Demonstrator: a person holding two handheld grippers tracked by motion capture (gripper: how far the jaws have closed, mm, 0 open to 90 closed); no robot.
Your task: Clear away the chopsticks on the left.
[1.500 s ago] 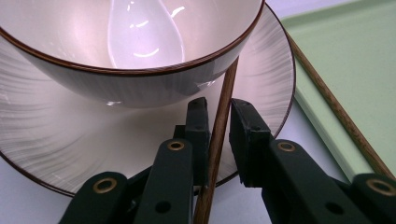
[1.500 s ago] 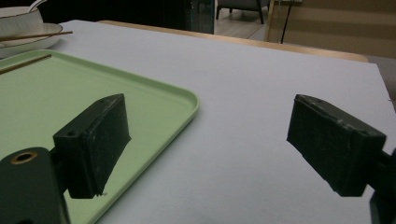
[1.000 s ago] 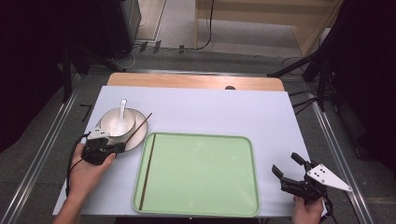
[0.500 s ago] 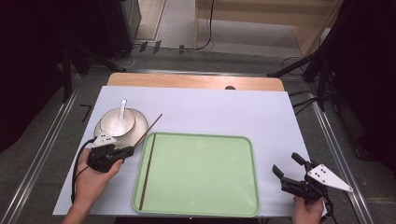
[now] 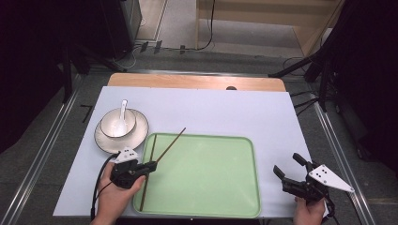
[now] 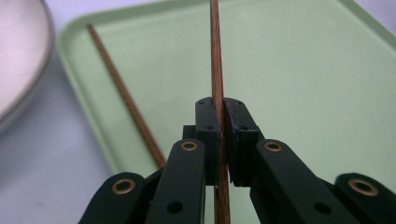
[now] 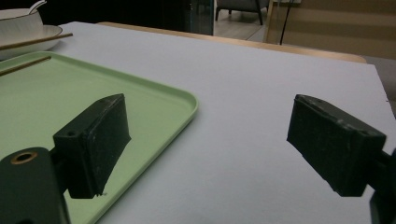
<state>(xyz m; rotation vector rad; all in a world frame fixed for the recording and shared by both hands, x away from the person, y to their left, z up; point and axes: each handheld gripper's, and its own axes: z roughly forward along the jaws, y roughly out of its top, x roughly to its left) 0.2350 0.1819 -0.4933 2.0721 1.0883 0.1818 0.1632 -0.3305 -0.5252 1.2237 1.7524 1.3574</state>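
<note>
Wooden chopstick (image 6: 215, 56) sits clamped in the left gripper (image 6: 218, 121) jaws; the right gripper (image 7: 208, 144) jaws gape wide, empty.

The plate (image 6: 18, 60) is blurred and cut off by the frame's left edge.

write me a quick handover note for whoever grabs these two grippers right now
Left gripper: shut on the second chopstick, pinched near its lower end; its far tip sticks out past the tray's top edge.
Right gripper: open, nothing between its fingers, by the tray's right edge.
Green tray: the first chopstick lies along its left side.
Bowl with a white spoon sits on a plate beyond the tray's left corner.
Done: one chopstick on the tray. Left, probably: lay the held one beside it and let go.
</note>
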